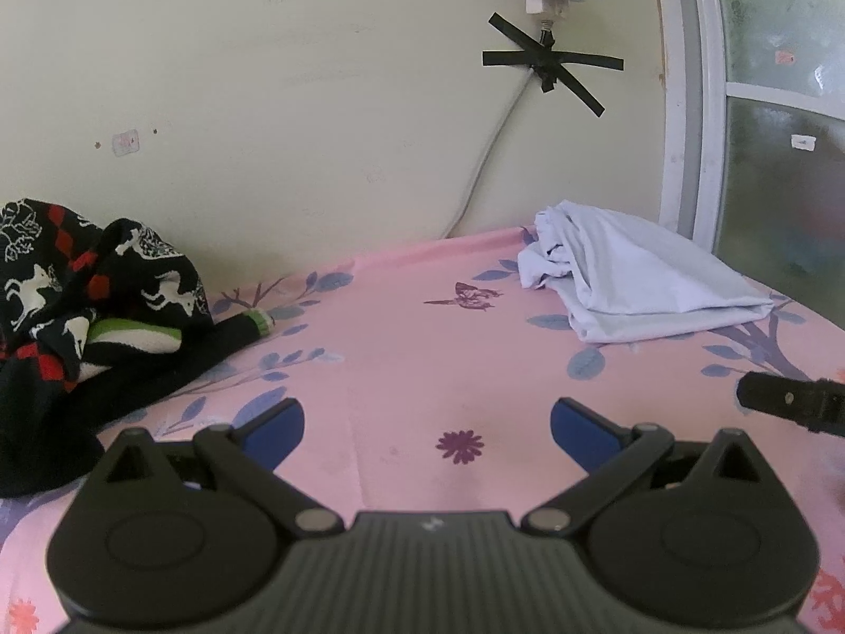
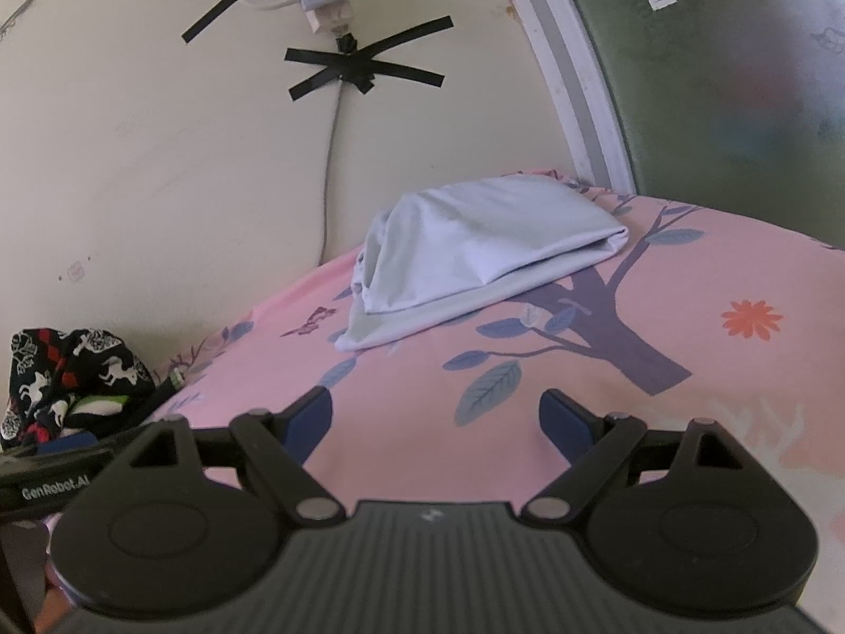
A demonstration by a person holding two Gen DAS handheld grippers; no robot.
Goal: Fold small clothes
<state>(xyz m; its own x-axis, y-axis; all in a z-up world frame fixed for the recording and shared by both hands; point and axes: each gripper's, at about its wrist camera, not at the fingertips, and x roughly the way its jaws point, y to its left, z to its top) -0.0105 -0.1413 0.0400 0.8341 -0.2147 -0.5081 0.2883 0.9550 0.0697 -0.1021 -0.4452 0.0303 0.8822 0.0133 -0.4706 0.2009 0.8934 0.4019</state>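
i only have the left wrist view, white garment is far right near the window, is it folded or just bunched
Observer: The right wrist view shows the white garment lying flat, doubled over, with a neat folded edge facing the tree print.
Operator: are the right tongs holding anything
Observer: No. The right tongs stand wide open above the pink sheet, with nothing between them.
Operator: anything printed near them i can't see
Observer: Yes, an orange flower on the sheet, to the right of the tree trunk.
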